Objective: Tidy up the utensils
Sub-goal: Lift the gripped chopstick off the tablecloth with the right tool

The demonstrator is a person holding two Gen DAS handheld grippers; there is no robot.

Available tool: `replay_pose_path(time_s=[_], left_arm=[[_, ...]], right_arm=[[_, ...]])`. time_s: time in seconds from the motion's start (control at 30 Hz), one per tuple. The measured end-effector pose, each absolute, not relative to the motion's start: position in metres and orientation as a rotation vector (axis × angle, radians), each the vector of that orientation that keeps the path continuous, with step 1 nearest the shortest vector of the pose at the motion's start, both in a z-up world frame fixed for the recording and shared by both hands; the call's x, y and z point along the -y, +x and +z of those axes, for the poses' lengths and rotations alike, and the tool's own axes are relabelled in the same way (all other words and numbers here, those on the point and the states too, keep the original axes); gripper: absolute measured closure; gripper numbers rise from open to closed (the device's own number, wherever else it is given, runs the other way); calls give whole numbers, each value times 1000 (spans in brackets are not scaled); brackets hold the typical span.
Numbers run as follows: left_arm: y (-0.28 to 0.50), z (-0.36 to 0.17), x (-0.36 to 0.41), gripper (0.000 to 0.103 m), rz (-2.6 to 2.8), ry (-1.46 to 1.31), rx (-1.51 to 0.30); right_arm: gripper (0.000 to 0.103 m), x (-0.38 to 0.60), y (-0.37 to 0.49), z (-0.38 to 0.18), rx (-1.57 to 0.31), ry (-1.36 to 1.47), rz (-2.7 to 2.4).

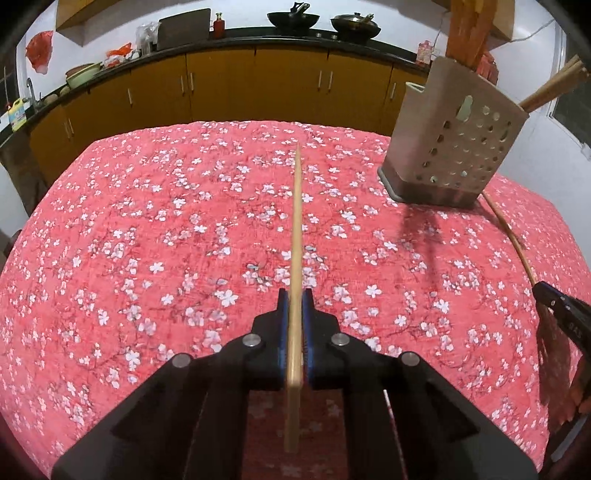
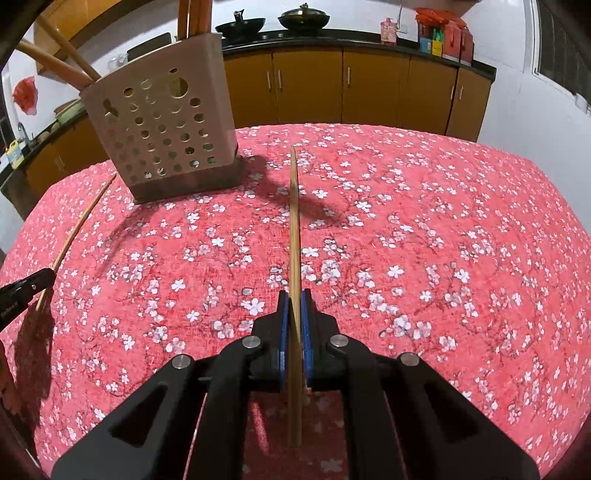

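1. Nearest you in the left wrist view, your left gripper (image 1: 294,301) is clamped on a chopstick (image 1: 295,236). Its blue pads (image 1: 282,314) are pressed onto the stick, which runs straight ahead between them and out over the table.
2. Your right gripper (image 2: 294,301) is the same: blue pads (image 2: 283,314) closed tight on a second chopstick (image 2: 294,221), tip pointing forward and down toward the cloth.
3. Both sticks look like light, stiff, smooth wood. I judge they can pivot or slide in a narrow pinch, so a hold nearer the thick end, as you have now, should keep the thin tip free for aiming.
4. Under both tips lies the red floral tablecloth (image 1: 147,258). Whether either tip touches it I cannot tell.
5. Further out stands the perforated utensil holder (image 1: 454,147), upright on the cloth, to the right of the left stick and to the left of the right one (image 2: 166,129). It already holds wooden utensils (image 2: 62,59) leaning out of its top.
6. Because the holder looks light, a stick dragged along its rim could tip it; bring each tip in from above.
7. Farthest back are the yellow cabinets (image 1: 258,88) and two woks (image 1: 293,18) on the counter.
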State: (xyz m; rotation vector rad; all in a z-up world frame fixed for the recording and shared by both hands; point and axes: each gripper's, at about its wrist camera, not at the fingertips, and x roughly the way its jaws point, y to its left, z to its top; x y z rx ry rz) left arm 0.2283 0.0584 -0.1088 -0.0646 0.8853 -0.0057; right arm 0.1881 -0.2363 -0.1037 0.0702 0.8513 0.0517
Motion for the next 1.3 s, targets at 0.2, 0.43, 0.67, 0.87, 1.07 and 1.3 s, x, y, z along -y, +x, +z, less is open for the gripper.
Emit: replay_pose_path(time_s=[0.2,0.43,0.67,0.87,1.07,1.3], left_arm=[[230,-110,-60,92,-19,-84,-887],[229,-111,-62,92,-24,-95,-886],[228,-109,-63,92,-27,-106,-886],[229,-109,-63,92,-27,-106,-886],[229,-108,-63,92,-26,-106,-886],[229,-108,-64,92,-26,-107,-886]], right_arm=[[95,238,189,-105,-852,77,55],[95,239,186,-104,-851,82,57],[95,239,186,-104,-852,85,58],[95,239,186,-104,-852,88,59],[95,239,186,-104,-852,88,59],[95,239,187,-104,-852,87,59]])
